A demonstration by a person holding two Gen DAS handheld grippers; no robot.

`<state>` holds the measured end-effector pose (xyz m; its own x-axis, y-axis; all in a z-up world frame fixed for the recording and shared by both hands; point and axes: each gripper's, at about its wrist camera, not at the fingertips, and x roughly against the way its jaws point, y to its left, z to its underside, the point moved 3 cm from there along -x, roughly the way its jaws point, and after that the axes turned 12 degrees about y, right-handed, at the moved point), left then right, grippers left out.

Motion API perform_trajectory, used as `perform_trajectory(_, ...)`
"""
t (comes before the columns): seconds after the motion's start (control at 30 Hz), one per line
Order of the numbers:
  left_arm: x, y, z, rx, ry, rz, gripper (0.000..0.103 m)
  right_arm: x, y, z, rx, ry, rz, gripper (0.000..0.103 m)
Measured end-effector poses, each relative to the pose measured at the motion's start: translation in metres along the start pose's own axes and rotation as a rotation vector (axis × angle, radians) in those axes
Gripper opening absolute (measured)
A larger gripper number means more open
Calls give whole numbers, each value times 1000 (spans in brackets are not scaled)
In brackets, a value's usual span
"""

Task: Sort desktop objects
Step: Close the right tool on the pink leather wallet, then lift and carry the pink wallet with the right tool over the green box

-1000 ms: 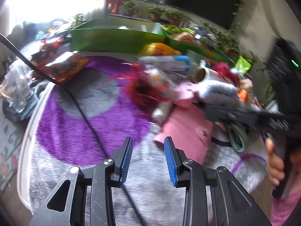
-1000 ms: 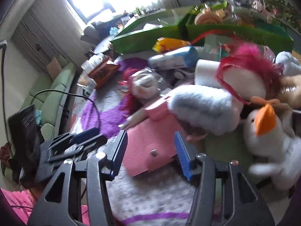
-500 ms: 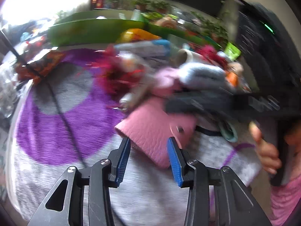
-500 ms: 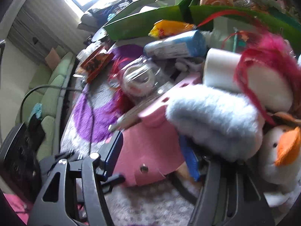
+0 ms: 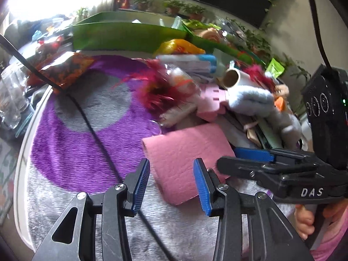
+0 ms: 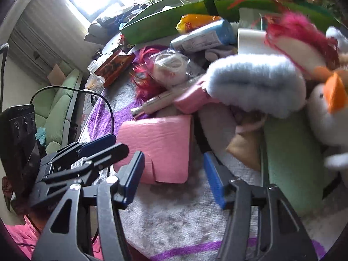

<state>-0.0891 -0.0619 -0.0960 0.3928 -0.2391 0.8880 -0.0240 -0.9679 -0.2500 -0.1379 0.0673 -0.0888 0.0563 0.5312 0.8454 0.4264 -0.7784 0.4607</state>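
so the purple and grey rug [image 5: 71,130] is being shown covering the whole table, with green bins [image 5: 128,35] sitting along the far edge. a heap of stuff is being piled up mid-table: a grey plush toy [image 6: 254,84], a white duck toy [image 6: 324,113], red feathers [image 5: 161,91], a blue-capped pack [image 6: 202,37].

the pink wallet [image 5: 187,161] is lying flat on the rug just in front of that heap, and it is being approached from both sides. the left gripper [image 5: 171,184] is being held wide, its blue pads straddling the wallet's near corner. the right gripper [image 6: 174,174] is also spread wide, with the wallet's near edge sitting between its pads; nothing is being gripped by either.

what could be going wrong from here, probably: both tongs are being crowded onto one item, so fingers could be knocked together. the black cable [image 5: 91,126] is being trailed right beside the left pad and could get pinched. the wallet's far edge seems tucked under the pile, so things could be dragged along with it.
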Motion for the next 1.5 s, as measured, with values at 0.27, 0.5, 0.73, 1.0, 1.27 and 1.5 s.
perform_trajectory(0.27,-3,3,0,0,-6,7,41,-1,8,2,53,-56,68,42)
perform_trajectory(0.5,-2,1,3,-6,-15,-18,41,-1,1,3,35,-54,37,37)
perform_trajectory(0.73,1,-10,3,-58,-47,-62,41,-5,14,4,46,-70,77,39)
perform_trajectory(1.0,22,-18,0,-82,-102,-68,41,13,25,6,50,-114,75,39)
perform_trajectory(1.27,39,-22,-8,-94,-150,-66,41,31,38,6,73,-171,89,39)
perform_trajectory(1.5,48,-24,-14,-105,-177,-71,41,40,44,2,85,-204,112,39)
